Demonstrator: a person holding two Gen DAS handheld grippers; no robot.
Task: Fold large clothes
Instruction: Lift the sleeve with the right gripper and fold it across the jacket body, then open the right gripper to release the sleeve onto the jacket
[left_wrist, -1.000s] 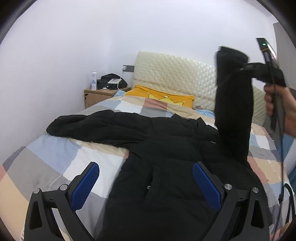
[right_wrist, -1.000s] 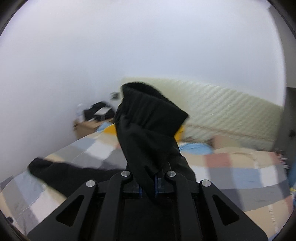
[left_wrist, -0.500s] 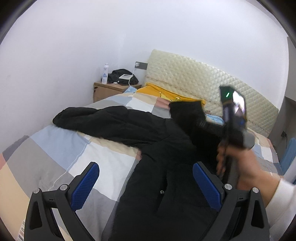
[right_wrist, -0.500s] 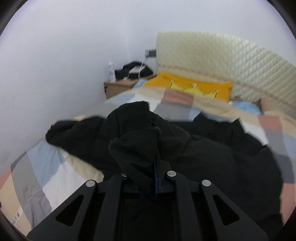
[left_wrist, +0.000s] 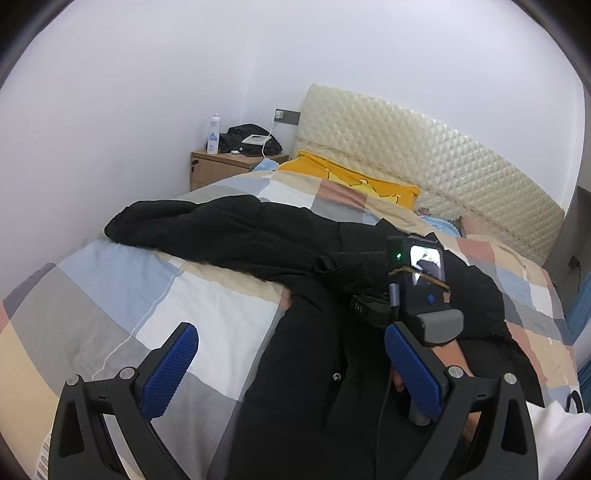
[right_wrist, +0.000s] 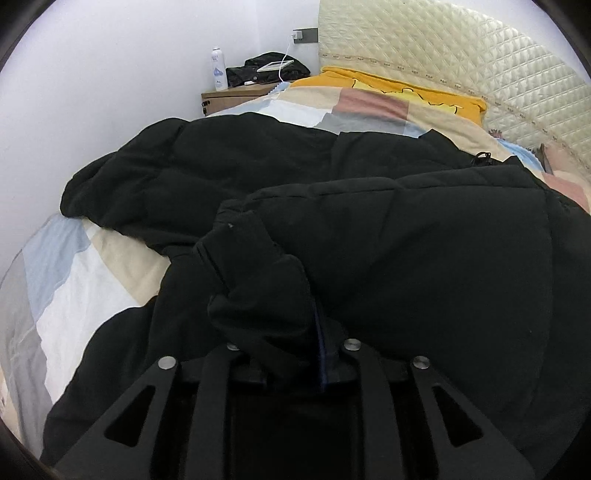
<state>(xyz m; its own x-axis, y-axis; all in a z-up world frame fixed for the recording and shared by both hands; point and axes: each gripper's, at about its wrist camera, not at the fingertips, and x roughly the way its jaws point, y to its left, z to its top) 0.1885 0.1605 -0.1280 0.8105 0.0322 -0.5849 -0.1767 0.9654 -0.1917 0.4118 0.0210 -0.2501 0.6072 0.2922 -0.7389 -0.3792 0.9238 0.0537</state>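
Observation:
A black padded jacket (left_wrist: 258, 236) lies spread on the bed, one sleeve stretched toward the wall on the left. Its other sleeve (right_wrist: 255, 258) is folded across the jacket's body (right_wrist: 443, 258) and rests on it. My right gripper (right_wrist: 291, 332) sits low on the jacket with the sleeve's cuff bunched between its jaws, which are opening. In the left wrist view the phone (left_wrist: 424, 262) on the right tool and the person's hand (left_wrist: 454, 358) show above the jacket. My left gripper (left_wrist: 288, 332) hovers open above the jacket's lower front, holding nothing.
The jacket lies on a checked duvet (left_wrist: 147, 288). A yellow pillow (left_wrist: 351, 181) and a quilted cream headboard (left_wrist: 424, 147) are at the far end. A wooden nightstand (left_wrist: 221, 166) with a white bottle (left_wrist: 213, 133) stands by the wall.
The right gripper came down from high in the air and laid the raised sleeve across the jacket's body. Its jaws now stand slightly wider. The left gripper shifted a little.

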